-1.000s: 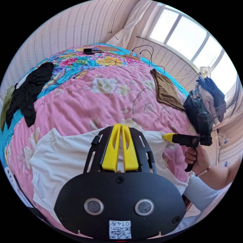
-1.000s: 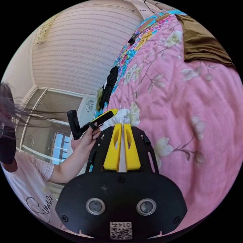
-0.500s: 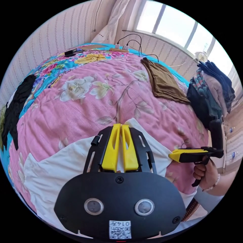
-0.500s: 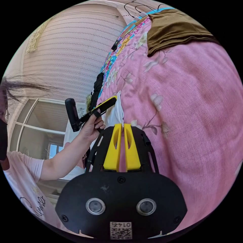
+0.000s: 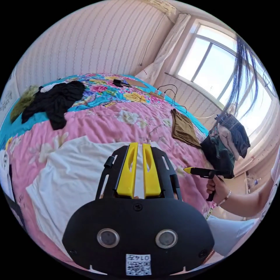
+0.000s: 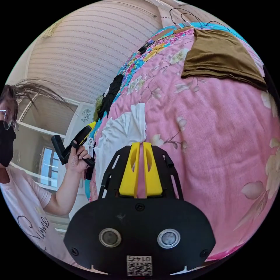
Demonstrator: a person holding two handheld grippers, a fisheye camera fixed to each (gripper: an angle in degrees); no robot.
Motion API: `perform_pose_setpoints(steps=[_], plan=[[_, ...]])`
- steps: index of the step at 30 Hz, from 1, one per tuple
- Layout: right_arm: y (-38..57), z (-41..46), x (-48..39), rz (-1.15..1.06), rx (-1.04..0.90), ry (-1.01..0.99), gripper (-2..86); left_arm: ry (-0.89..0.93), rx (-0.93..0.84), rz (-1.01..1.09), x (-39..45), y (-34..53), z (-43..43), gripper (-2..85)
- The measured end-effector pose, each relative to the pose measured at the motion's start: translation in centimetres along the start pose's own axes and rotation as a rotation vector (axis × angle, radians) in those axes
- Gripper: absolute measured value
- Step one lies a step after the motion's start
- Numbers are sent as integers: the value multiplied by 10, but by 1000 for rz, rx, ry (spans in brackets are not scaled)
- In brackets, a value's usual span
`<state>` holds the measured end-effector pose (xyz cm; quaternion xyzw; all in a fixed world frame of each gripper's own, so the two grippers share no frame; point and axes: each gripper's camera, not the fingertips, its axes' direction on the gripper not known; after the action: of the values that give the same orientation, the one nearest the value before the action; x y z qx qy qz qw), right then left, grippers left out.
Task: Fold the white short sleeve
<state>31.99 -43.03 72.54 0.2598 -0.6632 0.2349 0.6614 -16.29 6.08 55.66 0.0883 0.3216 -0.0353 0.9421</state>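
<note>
The white short sleeve shirt (image 5: pixel 67 180) lies spread flat on the pink flowered bedspread (image 5: pixel 96 122), under and beyond my left gripper (image 5: pixel 140 145). That gripper hovers above it with its jaws a narrow gap apart and nothing between them. My right gripper (image 6: pixel 141 143) is shut and empty; just past its tips lies a crumpled corner of the shirt (image 6: pixel 125 131). In the left gripper view a hand holds the right gripper (image 5: pixel 189 169) clear of the shirt, off to the right. In the right gripper view a hand holds the left gripper (image 6: pixel 87 128) at the bed's edge.
A black garment (image 5: pixel 55 99) and an olive one (image 5: pixel 24 100) lie at the far left of the bed. A folded brown garment (image 6: pixel 221 55) sits further along. A pile of clothes (image 5: pixel 230 140) stands beside the bed, under the window. Cables and a power strip (image 5: pixel 159 94) lie at the far edge.
Both grippers were shut on the shirt's edge, carrying it over the bed. Now they have let go and drawn back, and the shirt lies flat. The left jaws have parted slightly.
</note>
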Motion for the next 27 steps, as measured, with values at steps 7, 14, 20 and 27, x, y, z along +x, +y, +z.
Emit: perform_pose_setpoints(steps=[7, 14, 20, 27], plan=[[21, 162, -104, -393, -319, -69, 6, -392, -60, -373, -124, 114, -138, -8], [77, 364, -252, -732, -583, -175, 23, -463, -2, -593, -219, 141, -216, -5], [105, 504, -342, -922, -577, -2, 78, -289, 20, -687, -264, 126, -219, 44], [151, 645, -336, -1084, -976, 183, 13, -232, 30, -659, -266, 115, -233, -5]])
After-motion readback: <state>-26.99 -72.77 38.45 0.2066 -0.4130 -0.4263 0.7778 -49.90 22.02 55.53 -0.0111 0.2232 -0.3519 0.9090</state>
